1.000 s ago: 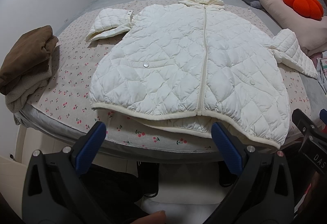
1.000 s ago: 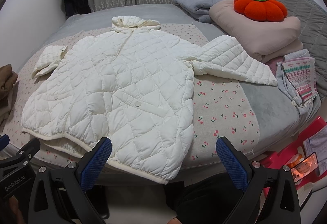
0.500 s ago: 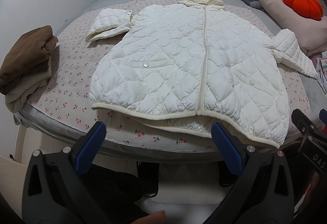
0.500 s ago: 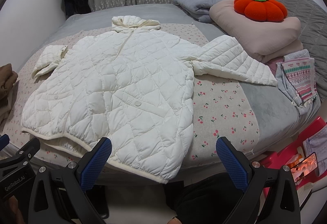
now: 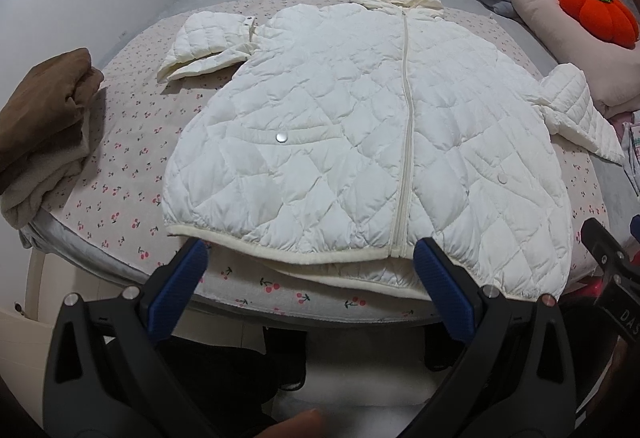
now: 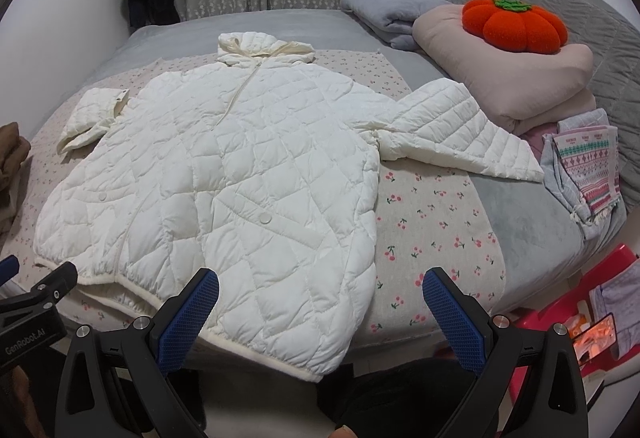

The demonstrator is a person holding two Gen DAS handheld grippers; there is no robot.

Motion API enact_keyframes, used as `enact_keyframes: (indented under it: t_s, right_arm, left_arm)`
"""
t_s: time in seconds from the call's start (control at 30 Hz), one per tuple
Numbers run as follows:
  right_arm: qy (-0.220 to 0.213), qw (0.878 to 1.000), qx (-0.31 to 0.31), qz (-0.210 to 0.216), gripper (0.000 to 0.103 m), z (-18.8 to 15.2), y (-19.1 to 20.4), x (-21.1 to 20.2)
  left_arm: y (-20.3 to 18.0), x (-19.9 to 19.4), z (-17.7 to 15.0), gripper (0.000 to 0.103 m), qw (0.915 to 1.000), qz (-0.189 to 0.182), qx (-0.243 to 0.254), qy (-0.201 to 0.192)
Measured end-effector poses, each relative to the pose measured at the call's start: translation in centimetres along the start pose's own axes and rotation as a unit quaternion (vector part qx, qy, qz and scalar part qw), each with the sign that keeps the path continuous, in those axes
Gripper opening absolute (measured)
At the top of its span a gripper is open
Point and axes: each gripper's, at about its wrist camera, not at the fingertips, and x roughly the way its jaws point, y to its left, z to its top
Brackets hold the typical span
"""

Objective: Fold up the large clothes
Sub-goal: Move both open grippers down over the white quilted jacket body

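My left claw (image 5: 306, 266) and right claw (image 6: 320, 296) both hang spread wide with nothing between their fingers, at the foot edge of the bed (image 6: 532, 234). The white jacket (image 5: 360, 142) lies flat and zipped on the cherry-print sheet (image 5: 128, 174), hood away from me. One sleeve is folded short, the other reaches toward the pink pillow (image 6: 520, 86) under the pumpkin cushion (image 6: 514, 24).

jacket (image 5: 360, 142): quilted cloth, slight sheen | snap (image 5: 282, 137): shiny metal | pumpkin cushion (image 6: 514, 25): fuzzy plush
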Motion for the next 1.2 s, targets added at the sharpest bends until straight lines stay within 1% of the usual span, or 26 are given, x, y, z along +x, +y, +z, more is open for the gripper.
enact_keyframes:
  t_s: [0.13, 0.2, 0.23, 0.27, 0.3, 0.33, 0.37, 0.43, 0.57, 0.63, 0.73, 0.83, 0.93, 1.13, 1.2]
  right_arm:
    - [0.0, 1.0, -0.007, 0.0, 0.103, 1.2, -0.1, 1.0]
    - [0.002, 1.0, -0.012, 0.006, 0.103, 1.9, -0.1, 1.7]
    - [0.002, 1.0, -0.014, 0.009, 0.103, 2.3, -0.1, 2.1]
    - [0.001, 1.0, -0.019, 0.012, 0.103, 2.9, -0.2, 2.5]
    - [-0.001, 1.0, -0.025, 0.015, 0.103, 3.4, -0.2, 2.8]
    - [-0.006, 0.999, -0.032, 0.021, 0.103, 4.0, -0.2, 3.1]
    - [-0.012, 0.999, -0.044, 0.031, 0.103, 4.8, -0.2, 3.5]
    - [-0.022, 0.997, -0.062, 0.048, 0.103, 6.4, -0.4, 4.3]
    - [-0.025, 0.994, -0.092, 0.055, 0.103, 10.1, -1.4, 7.2]
    - [-0.019, 0.993, -0.106, 0.047, 0.103, 11.9, -1.8, 9.1]
    - [-0.001, 0.992, -0.111, 0.052, 0.103, 14.0, -2.4, 12.0]
    - [0.013, 0.993, -0.111, 0.047, 0.103, 15.6, -2.8, 14.5]
    - [0.02, 0.991, -0.122, 0.041, 0.103, 17.3, -2.8, 17.0]
    - [0.036, 0.989, -0.139, 0.029, 0.103, 20.4, -3.0, 21.5]
    - [0.042, 0.988, -0.143, 0.03, 0.103, 21.2, -3.0, 22.7]
  left_arm:
    - [0.0, 1.1, 1.6, 0.102, 1.0, -0.005, -0.003, 0.001]
    - [0.0, 1.9, 2.7, 0.102, 0.9999, -0.016, -0.005, 0.005]
    - [0.0, 2.3, 3.2, 0.102, 0.9996, -0.028, -0.004, 0.008]
    - [0.0, 2.8, 3.9, 0.102, 0.9985, -0.053, -0.003, 0.012]
    - [-0.1, 3.3, 4.6, 0.102, 0.9961, -0.087, -0.001, 0.018]
    - [-0.1, 3.8, 5.4, 0.102, 0.9933, -0.113, 0.006, 0.023]
    - [-0.3, 4.3, 6.3, 0.102, 0.9911, -0.13, 0.017, 0.026]
    - [-0.7, 5.1, 8.3, 0.102, 0.9893, -0.139, 0.04, 0.019]
    - [-0.5, 7.2, 12.9, 0.102, 0.988, -0.142, 0.062, 0.0]
    - [-0.3, 8.7, 15.4, 0.102, 0.9888, -0.13, 0.073, 0.001]
    - [-0.2, 11.1, 18.7, 0.102, 0.9892, -0.112, 0.094, -0.001]
    - [0.0, 13.8, 21.2, 0.102, 0.9887, -0.104, 0.107, 0.015]
    - [-0.3, 16.1, 23.2, 0.102, 0.9874, -0.09, 0.129, 0.016]
    - [-0.5, 20.3, 27.0, 0.102, 0.984, -0.073, 0.162, 0.009]
    - [-0.6, 22.0, 28.5, 0.102, 0.9808, -0.064, 0.184, 0.002]
